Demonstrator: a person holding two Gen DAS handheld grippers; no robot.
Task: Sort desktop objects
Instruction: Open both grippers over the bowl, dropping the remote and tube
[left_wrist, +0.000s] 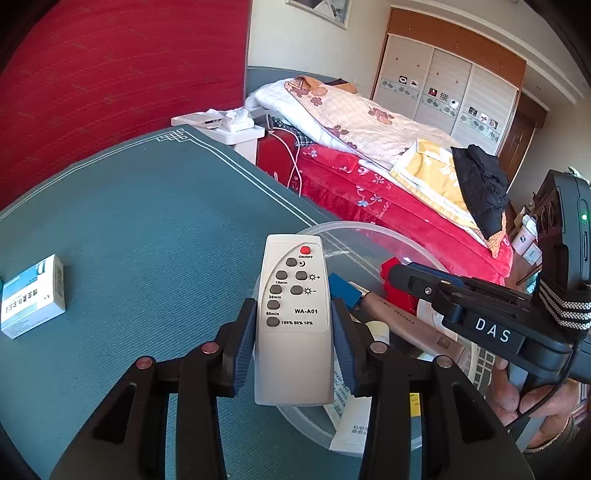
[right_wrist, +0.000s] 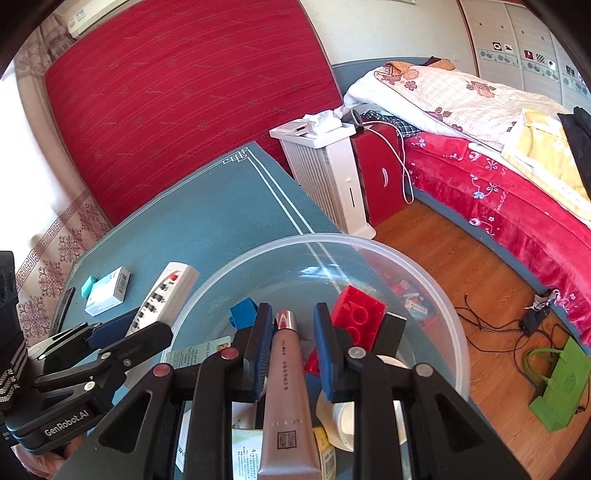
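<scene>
My left gripper (left_wrist: 293, 306) is shut on a grey remote control (left_wrist: 295, 332) and holds it over the near rim of a clear plastic bowl (left_wrist: 369, 227). The right wrist view shows that remote (right_wrist: 166, 291) and gripper (right_wrist: 147, 325) at the bowl's left edge. My right gripper (right_wrist: 292, 310) hangs over the bowl (right_wrist: 424, 266) with its pads close together. A pink tube (right_wrist: 288, 387) lies lengthwise under it among the bowl's contents, with a small gap beside the right pad. From the left, the tube (left_wrist: 413, 323) sits wholly below the right gripper (left_wrist: 399, 275).
The bowl also holds a red brick (right_wrist: 360, 310), a blue brick (right_wrist: 242, 310), paper sachets and a cream lid. A white-and-blue box (left_wrist: 31, 295) lies on the teal table mat (left_wrist: 147, 221), with a teal eraser (right_wrist: 88, 286) beside it. A white heater (right_wrist: 325, 166) and a bed stand beyond the table edge.
</scene>
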